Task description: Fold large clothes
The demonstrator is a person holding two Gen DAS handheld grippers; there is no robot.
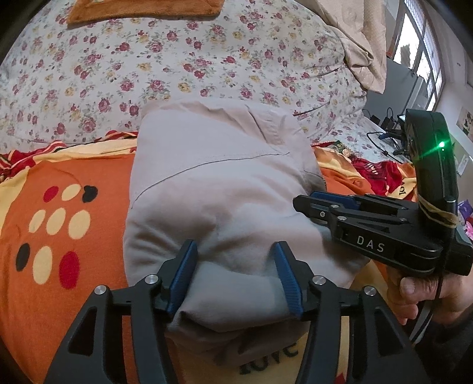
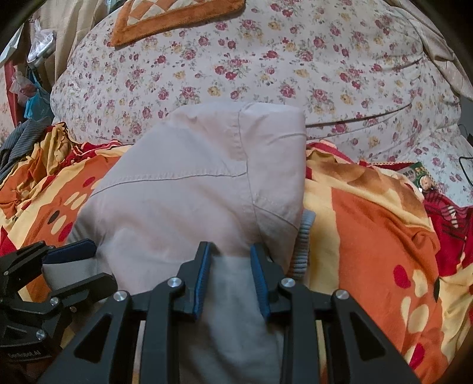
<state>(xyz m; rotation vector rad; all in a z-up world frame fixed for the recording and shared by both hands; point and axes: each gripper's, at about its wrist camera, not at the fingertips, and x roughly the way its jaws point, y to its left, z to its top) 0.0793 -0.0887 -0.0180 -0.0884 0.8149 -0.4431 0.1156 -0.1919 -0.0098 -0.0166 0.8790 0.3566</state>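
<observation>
Left wrist view, from the left: an orange bedsheet point(image 1: 59, 212) with cream, red and black ovals, spread under everything. Above it, a floral quilt point(image 1: 177, 59) heaped across the back, with a rust-coloured mat point(image 1: 142, 9) lying on top at the upper edge. In the middle, a folded pale beige jacket point(image 1: 218, 189) resting on the sheet, its far end against the quilt. At the near edge of the jacket, the left gripper point(image 1: 235, 274), blue pads point(image 1: 184, 274) set wide apart with a thick roll of the fabric between them; contact with the pads on both sides, though firm squeeze cannot be judged. To the right, the right gripper point(image 1: 322, 203) lying sideways against the jacket's right edge, marked DAS, held in a hand point(image 1: 422, 295); a green light on the black unit above it. Far right, a window point(image 1: 422, 44).

Right wrist view, from the left: the left gripper point(image 2: 71, 263) at the jacket's near left corner. Centre, the jacket point(image 2: 192, 183) with a ribbed grey cuff point(image 2: 301, 245) showing at its right edge. Right gripper point(image 2: 230, 277) at a narrow opening, grey lining fabric pinched between its pads. Right of that, more of the bedsheet point(image 2: 369, 236).
</observation>
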